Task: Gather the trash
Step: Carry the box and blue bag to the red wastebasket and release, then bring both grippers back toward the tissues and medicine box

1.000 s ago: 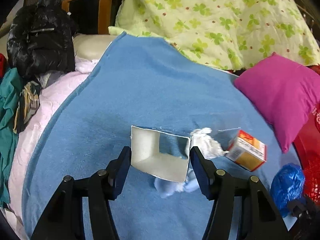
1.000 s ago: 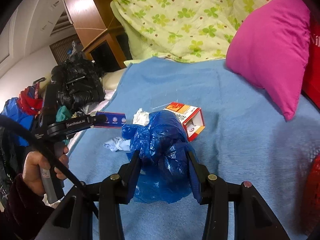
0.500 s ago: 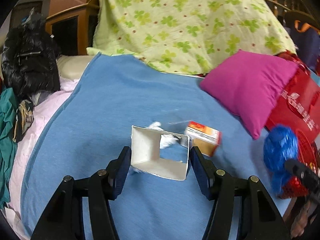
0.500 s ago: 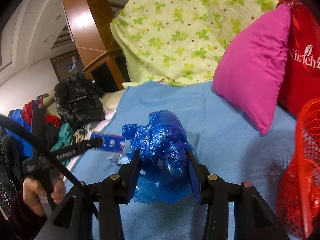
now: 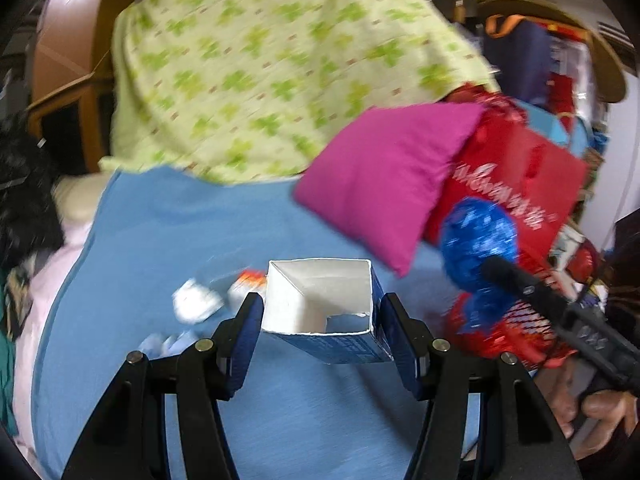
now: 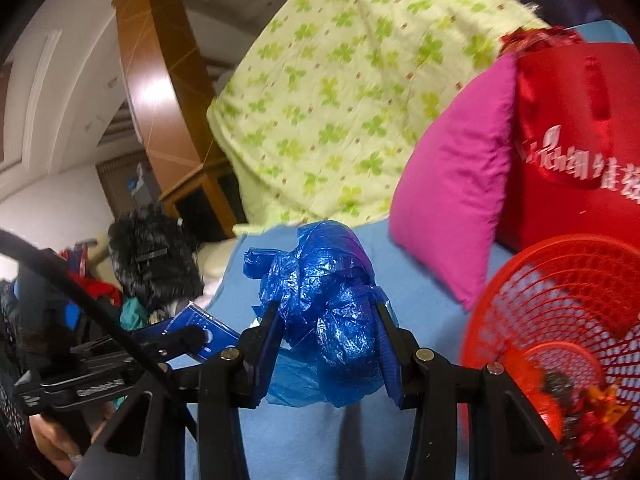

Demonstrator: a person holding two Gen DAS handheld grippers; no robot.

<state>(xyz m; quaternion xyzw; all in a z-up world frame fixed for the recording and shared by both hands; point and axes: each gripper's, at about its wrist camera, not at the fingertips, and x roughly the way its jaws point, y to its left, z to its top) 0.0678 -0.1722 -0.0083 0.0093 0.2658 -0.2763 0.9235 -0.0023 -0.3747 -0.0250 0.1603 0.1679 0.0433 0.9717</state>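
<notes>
The empty carton [image 5: 320,312] looked light and easily crushed, best gripped by its side walls, as the left gripper [image 5: 320,322] clamped it above the blue blanket [image 5: 168,240]. The right gripper [image 6: 326,336], tilted slightly down, squeezed a soft, crinkly plastic bag [image 6: 324,312] beside the red basket [image 6: 560,320].

Left gripper [image 5: 320,320] fingers [image 5: 248,328] clamping open carton [image 5: 320,304] (white inside), blue blanket [image 5: 160,240], blurred scraps [image 5: 196,304], perhaps tissue
</notes>
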